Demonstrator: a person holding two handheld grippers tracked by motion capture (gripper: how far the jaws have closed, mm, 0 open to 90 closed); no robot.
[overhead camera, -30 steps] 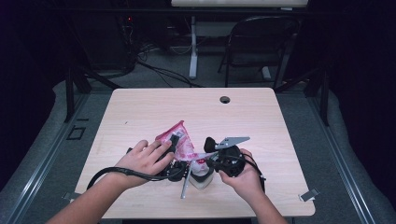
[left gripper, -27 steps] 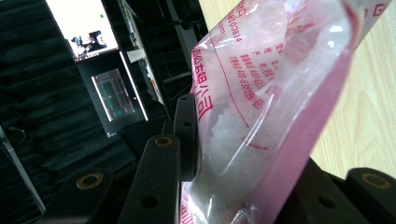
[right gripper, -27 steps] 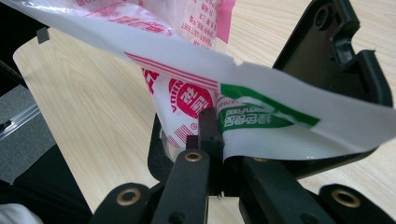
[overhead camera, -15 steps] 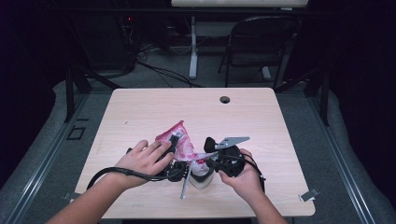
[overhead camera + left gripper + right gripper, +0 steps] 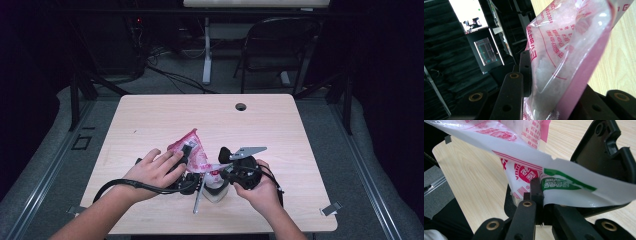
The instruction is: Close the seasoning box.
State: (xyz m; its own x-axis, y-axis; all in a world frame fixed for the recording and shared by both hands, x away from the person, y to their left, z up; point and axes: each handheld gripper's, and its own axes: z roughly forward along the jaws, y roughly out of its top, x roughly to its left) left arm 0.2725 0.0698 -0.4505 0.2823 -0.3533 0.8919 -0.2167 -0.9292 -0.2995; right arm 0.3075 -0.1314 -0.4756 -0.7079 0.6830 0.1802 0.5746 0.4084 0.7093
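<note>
**Two claws clamped on one pink bag**

Two grippers held the same pink-printed plastic bag (image 5: 192, 152) between them near the front of the table (image 5: 150, 120) when I checked the feeds. My left gripper (image 5: 186, 172) had its jaws narrowed around the bag's bulging body, and they had just been closing further, with the bag between them. In the left gripper view the bag (image 5: 569, 57) filled the gap, its clear film pressed against the inner face of the jaw on the left. My right gripper (image 5: 225, 167) was fully pinched on the bag's flat sealed edge; the right gripper view showed that white strip with a green label (image 5: 564, 185) running crosswise through the closed jaws.

The high view gave me both hands, the bag rising tilted from the left gripper, and a slim silvery bar lying (image 5: 198, 197) on the wood just below the two grippers. The left gripper view alone revealed the contents: a pale, whitish mass (image 5: 546, 72) behind the film; what it was I could not tell. The right gripper view alone showed the other gripper's black body (image 5: 609, 152) just beyond the strip.
</note>
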